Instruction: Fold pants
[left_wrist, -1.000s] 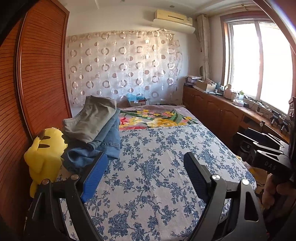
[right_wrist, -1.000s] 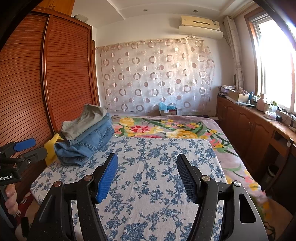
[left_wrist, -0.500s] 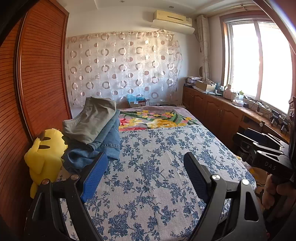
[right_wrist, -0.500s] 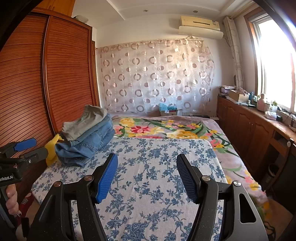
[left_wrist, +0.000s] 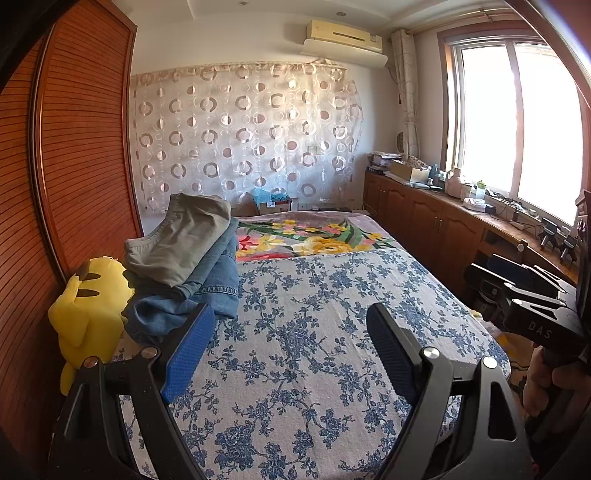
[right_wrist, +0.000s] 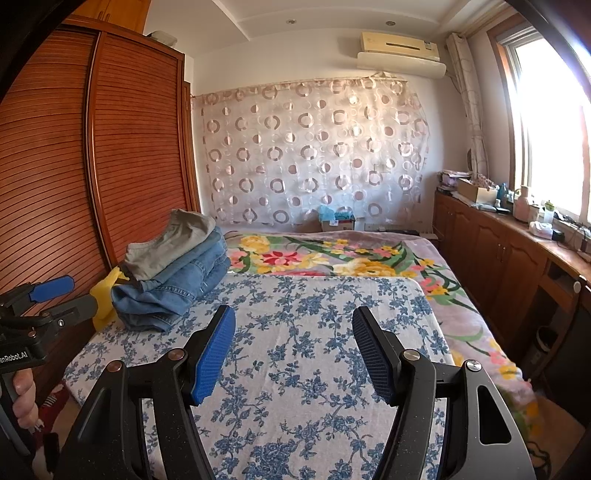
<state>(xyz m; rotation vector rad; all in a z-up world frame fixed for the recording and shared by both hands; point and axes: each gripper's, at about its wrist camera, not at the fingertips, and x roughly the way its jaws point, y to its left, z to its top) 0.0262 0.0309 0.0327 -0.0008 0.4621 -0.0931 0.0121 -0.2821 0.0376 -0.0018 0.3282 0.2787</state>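
A stack of folded pants lies on the bed's far left side: grey-green pants (left_wrist: 183, 238) (right_wrist: 170, 240) on top of blue jeans (left_wrist: 207, 280) (right_wrist: 173, 284). My left gripper (left_wrist: 290, 314) hovers open above the blue-flowered bedspread (left_wrist: 314, 332), and nothing sits between its blue pads. The stack is ahead and to its left. My right gripper (right_wrist: 293, 317) is also open and empty over the same bedspread (right_wrist: 314, 332), with the stack further off to its left. Each gripper shows at the edge of the other's view, held by a hand.
A yellow plush toy (left_wrist: 86, 314) sits beside the stack against the wooden wardrobe (left_wrist: 66, 166). A floral blanket (right_wrist: 332, 258) covers the bed's far end. Wooden cabinets (left_wrist: 424, 221) with clutter run under the window on the right. A patterned curtain (right_wrist: 314, 155) hangs at the back.
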